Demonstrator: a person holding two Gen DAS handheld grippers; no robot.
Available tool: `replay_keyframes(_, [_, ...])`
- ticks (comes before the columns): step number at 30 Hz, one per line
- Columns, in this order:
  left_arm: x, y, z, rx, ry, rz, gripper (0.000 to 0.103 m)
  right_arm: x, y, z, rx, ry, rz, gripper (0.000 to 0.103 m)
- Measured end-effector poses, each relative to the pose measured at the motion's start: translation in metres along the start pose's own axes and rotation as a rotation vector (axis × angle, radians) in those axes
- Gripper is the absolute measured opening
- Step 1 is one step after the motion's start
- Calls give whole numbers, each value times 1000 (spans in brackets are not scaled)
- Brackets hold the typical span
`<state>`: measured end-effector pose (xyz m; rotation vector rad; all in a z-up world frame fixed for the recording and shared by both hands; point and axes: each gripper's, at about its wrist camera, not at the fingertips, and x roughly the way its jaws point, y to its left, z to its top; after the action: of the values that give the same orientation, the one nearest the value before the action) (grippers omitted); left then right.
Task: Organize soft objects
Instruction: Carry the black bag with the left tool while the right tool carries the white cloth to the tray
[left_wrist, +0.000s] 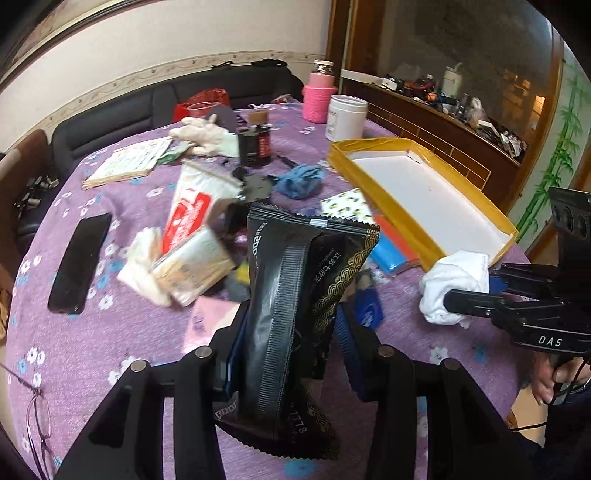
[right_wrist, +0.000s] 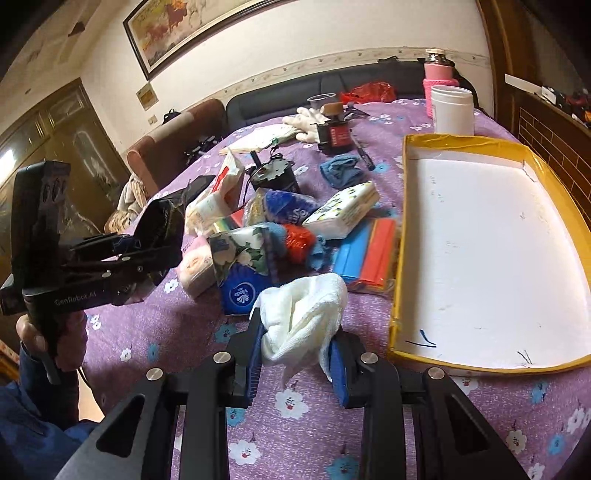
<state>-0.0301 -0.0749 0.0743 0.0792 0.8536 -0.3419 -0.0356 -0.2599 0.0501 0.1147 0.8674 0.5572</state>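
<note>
My left gripper (left_wrist: 291, 336) is shut on a black soft packet with gold print (left_wrist: 295, 295), held upright above the purple floral tablecloth (left_wrist: 110, 332). My right gripper (right_wrist: 297, 350) is shut on a bunched white cloth (right_wrist: 306, 314), lifted just off the table near the yellow-rimmed tray (right_wrist: 397, 280). In the left wrist view the right gripper (left_wrist: 454, 301) with the white cloth (left_wrist: 454, 280) hangs by the tray's (left_wrist: 421, 243) near corner. In the right wrist view the left gripper (right_wrist: 147, 254) holds the black packet (right_wrist: 162, 225) at the left, with a hand (right_wrist: 55, 332) under it.
A pile of tissue packs (right_wrist: 343, 210), a blue pouch (right_wrist: 240, 291), a red mesh ball (right_wrist: 299, 240) and blue and red bars (right_wrist: 369, 251) lies left of the tray. A blue cloth (right_wrist: 341, 170), white gloves (right_wrist: 306, 118), dark jar (right_wrist: 336, 136), white tub (right_wrist: 452, 110), phone (left_wrist: 79, 262) and glasses (left_wrist: 37, 421) also lie around.
</note>
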Motion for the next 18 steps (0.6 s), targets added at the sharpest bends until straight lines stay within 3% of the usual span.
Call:
replay_keyframes(8, [14,-27,25,23,12,-46,44,-18,-23,12,44,-60,-13,33])
replay_keyframes(18, [30,-65,78,40,-6,-101,44,-41,-71,74,158,-174,-81,33])
